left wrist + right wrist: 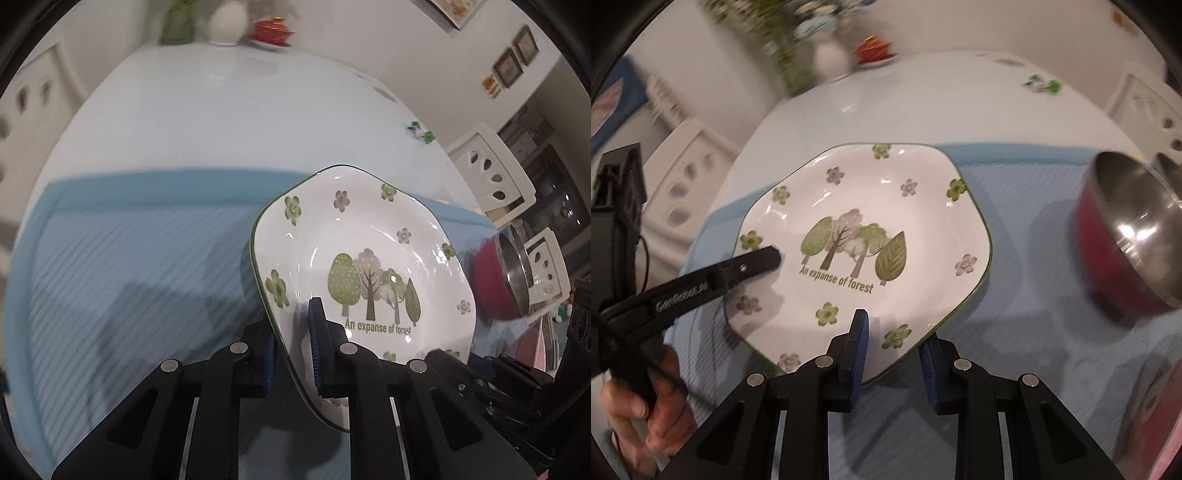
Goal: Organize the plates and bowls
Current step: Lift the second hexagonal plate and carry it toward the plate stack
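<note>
The left gripper (293,345) is clamped on the rim of the white plate (369,258) with the forest picture, holding it tilted above the blue striped mat (129,258). The right gripper (894,343) has its two fingers on either side of the plate's near edge, with a gap showing, so not pressed together. A red bowl (1108,251) with steel inside is to the right of the plate.

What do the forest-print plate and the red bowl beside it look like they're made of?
The plate looks like glazed ceramic: glossy white with sharp highlights, printed trees and a thin green rim. The red bowl seems to be stainless steel inside, mirror-like and grey, with a matte red outer shell, possibly plastic or paint; blur leaves that open.
</note>
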The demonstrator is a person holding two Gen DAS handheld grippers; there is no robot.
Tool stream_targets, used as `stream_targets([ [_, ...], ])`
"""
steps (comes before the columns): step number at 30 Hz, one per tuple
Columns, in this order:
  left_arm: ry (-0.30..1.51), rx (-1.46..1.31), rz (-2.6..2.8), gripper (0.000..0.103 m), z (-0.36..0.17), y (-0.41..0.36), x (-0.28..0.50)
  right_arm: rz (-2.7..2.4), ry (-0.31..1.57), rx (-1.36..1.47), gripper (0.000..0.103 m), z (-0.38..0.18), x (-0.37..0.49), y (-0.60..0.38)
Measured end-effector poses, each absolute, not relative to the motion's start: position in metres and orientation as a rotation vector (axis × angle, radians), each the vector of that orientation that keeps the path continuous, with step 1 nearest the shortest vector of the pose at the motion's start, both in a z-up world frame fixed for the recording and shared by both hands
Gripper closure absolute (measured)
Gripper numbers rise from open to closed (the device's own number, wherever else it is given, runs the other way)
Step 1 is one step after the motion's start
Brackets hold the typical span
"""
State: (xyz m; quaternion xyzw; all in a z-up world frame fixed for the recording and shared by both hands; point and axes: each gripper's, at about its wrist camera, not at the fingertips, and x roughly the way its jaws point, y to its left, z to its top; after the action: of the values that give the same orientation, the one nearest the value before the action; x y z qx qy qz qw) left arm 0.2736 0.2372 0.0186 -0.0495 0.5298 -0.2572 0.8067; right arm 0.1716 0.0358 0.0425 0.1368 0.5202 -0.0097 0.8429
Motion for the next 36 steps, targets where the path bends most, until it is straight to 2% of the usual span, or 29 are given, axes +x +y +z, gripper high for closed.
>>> stream_targets([
  [4,1.14,-0.125,-0.546,0.09,0.017,0.256,0.265,0.072,1.133,0.288,0.072,0.041,0.164,0.042],
  [6,1.128,-0.093,-0.544,0.091,0.02,0.251,0.263,0.07,1.147,0.296,0.061,0.041,0.165,0.033],
  [7,1.125,-0.076,-0.54,0.09,0.02,0.247,0.263,0.034,1.155,0.292,0.05,0.042,0.167,0.023],
  [11,1.135,-0.077,-0.538,0.083,0.016,0.242,0.27,-0.039,1.125,0.35,0.048,0.038,0.181,-0.007],
  [12,1.139,-0.095,-0.542,0.083,0.014,0.241,0.273,-0.038,1.123,0.368,0.048,0.033,0.188,-0.013],
  [15,1.139,-0.106,-0.542,0.081,0.013,0.238,0.278,-0.028,1.107,0.353,0.061,0.029,0.202,-0.01],
  [17,1.135,-0.105,-0.54,0.08,0.013,0.236,0.278,0.011,1.088,0.32,0.079,0.029,0.211,-0.002],
  [24,1.105,-0.059,-0.531,0.081,0.019,0.233,0.269,0.067,1.095,0.34,0.079,0.032,0.215,-0.002],
  [36,0.997,0.047,-0.553,0.081,0.061,0.247,0.219,0.173,1.027,0.229,0.079,0.071,0.17,0.025],
])
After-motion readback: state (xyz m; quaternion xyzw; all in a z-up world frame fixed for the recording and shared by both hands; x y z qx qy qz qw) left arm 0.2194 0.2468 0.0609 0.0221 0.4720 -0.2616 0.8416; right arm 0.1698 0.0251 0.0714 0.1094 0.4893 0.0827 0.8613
